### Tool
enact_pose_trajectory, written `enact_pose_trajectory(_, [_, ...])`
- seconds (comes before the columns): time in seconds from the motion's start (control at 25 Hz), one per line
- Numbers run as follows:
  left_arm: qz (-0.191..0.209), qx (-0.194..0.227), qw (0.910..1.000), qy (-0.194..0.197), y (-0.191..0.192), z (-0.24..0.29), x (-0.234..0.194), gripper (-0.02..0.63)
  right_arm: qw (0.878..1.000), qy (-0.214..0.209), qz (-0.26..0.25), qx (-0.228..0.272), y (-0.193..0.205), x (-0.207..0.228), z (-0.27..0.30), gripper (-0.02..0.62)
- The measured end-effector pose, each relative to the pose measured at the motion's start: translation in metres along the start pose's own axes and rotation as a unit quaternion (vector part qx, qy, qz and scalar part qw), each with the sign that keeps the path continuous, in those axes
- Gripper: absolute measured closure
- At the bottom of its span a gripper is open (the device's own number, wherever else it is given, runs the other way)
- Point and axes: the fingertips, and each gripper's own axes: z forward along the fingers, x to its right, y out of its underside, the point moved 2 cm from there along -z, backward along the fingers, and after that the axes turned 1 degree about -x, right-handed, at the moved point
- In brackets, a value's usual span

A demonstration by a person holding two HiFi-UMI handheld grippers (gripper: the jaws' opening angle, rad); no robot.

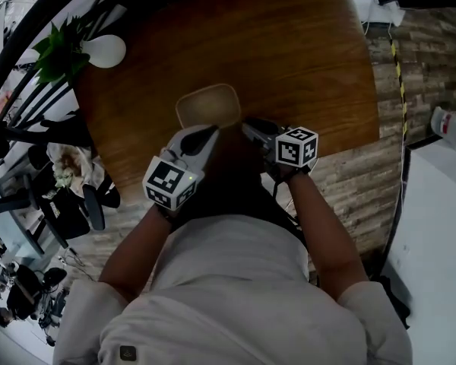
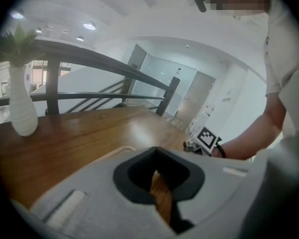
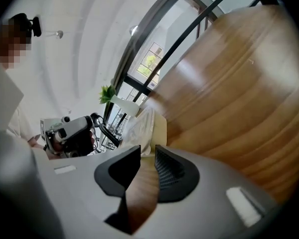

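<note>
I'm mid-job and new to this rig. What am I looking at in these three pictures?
No robot: a person holds a two-fingered gripper in each hand. The head view looks down from the person's head; the other two views ride on the grippers, looking along them. On the wooden table sit a beige tray and, far left, a white vase with greenery. The left gripper has its fingers meeting at the tips; the right gripper has them apart. Both hold nothing and point towards the tray.

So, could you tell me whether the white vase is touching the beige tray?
Apart: the head view shows bare wooden tabletop between the white vase and the beige tray.
</note>
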Motion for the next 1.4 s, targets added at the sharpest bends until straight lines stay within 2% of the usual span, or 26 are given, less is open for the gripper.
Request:
enact_pose_trajectory(1.04, [-0.004,-0.008,1.0000,-0.004,0.010,0.001,-0.006,0.603,1.000,-0.012,0.011,0.003,0.000,0.000,0.010,0.578])
enact_pose_trajectory(1.4, [-0.003,0.002,0.9999,-0.010,0.009,0.000,0.007,0.603,0.999,-0.037,-0.011,0.006,-0.004,-0.025,0.005,0.586])
